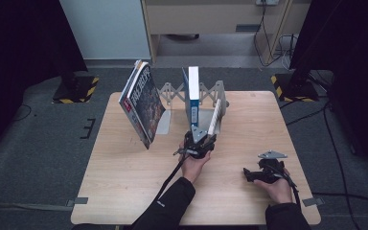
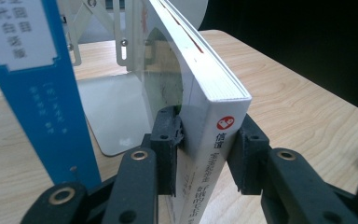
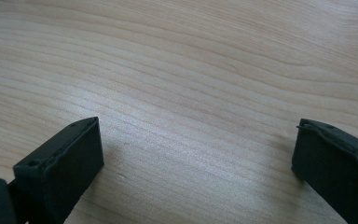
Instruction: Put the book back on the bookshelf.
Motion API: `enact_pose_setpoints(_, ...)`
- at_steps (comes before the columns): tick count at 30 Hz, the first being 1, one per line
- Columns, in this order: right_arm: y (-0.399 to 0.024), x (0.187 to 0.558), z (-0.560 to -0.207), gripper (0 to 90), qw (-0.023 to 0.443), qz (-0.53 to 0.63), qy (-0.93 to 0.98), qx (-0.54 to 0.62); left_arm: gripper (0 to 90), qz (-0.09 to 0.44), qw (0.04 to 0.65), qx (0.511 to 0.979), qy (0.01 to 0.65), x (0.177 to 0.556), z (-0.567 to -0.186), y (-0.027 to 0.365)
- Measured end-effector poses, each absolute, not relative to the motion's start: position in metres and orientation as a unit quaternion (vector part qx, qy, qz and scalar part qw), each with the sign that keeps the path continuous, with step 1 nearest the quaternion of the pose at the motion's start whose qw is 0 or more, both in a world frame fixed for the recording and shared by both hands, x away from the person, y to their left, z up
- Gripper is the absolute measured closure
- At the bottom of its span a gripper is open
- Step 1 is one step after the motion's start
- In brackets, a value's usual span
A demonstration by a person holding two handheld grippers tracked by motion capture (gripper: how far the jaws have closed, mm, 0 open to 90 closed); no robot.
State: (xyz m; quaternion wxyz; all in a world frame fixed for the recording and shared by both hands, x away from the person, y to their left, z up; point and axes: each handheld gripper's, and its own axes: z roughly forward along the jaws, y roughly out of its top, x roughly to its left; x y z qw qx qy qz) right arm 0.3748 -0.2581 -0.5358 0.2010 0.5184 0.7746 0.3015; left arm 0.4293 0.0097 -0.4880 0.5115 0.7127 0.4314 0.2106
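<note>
Clamping the white book [image 2: 212,140] by its spine, the left claw [image 2: 207,154] risks letting it topple from the bookend [image 2: 116,116] ahead; the right claw [image 3: 193,158] rests apart.

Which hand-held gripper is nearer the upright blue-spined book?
Left. The left hand-held gripper grips a white book beside the blue-spined book; the right hand-held gripper rests open, nearer the person's table edge.

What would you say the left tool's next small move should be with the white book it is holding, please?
Probably tip the white book upright toward the blue book. The left tool grips its spine end, and it leans to the right in the metal rack, apart from the blue one. The right tool rests open on the table, so it need not help.
</note>
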Motion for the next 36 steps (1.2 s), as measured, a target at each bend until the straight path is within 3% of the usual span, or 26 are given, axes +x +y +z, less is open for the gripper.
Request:
enact_pose_setpoints(11,-0.258,0.375,-0.536,2.1,0.201,0.302,0.774,0.518,61.4,0.198,0.521,0.722,0.408,0.432,-0.49,0.012)
enact_pose_setpoints(19,-0.258,0.375,-0.536,2.1,0.202,0.302,0.774,0.518,68.5,0.197,0.523,0.734,0.386,0.42,-0.484,0.019)
enact_pose_setpoints(36,-0.258,0.375,-0.536,2.1,0.201,0.303,0.774,0.518,66.9,0.189,0.522,0.734,0.391,0.442,-0.482,0.001)
